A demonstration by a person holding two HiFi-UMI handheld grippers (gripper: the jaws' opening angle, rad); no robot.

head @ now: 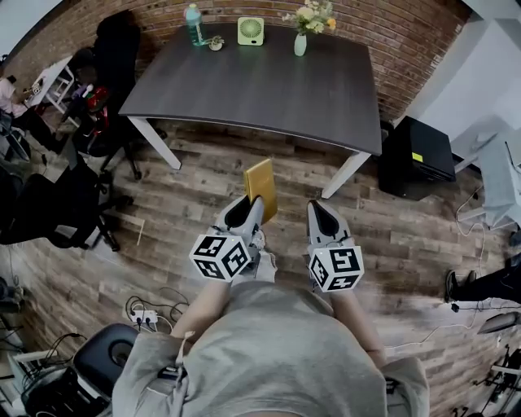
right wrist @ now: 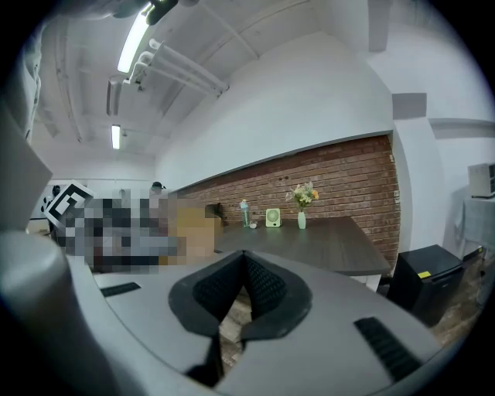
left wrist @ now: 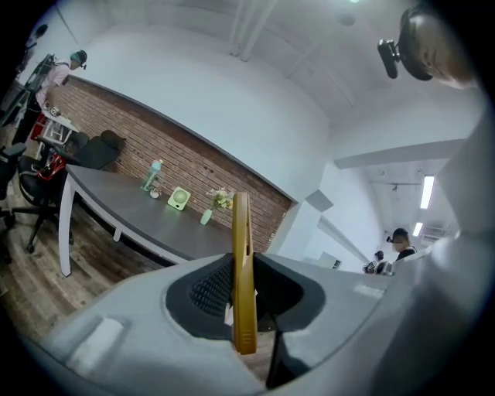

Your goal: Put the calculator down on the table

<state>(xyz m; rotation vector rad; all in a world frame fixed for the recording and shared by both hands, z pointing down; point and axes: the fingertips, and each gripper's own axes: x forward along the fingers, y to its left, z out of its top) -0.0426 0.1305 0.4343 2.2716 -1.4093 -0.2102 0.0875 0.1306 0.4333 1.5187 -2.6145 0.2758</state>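
Plank flooring is filling most of the head view, with a brick wall running along the far side. Against that wall a dark counter is standing on white legs, and a black box, possibly a cabinet, is sitting on the floor just beside its right end. Black chairs are crowding the left edge. The person is standing well short of the counter, holding both tools out over the floor. The left hand-held gripper is clamping its jaws on the calculator. This yellow slab is pointing up and forward between the pads, showing edge-on in the left gripper view. It is hanging in the air over the floor, not touching the counter. The right hand-held gripper is holding nothing, its jaws meeting at the tips. Along the counter's far edge a green fan, a bottle and a vase of flowers are standing apart from one another.
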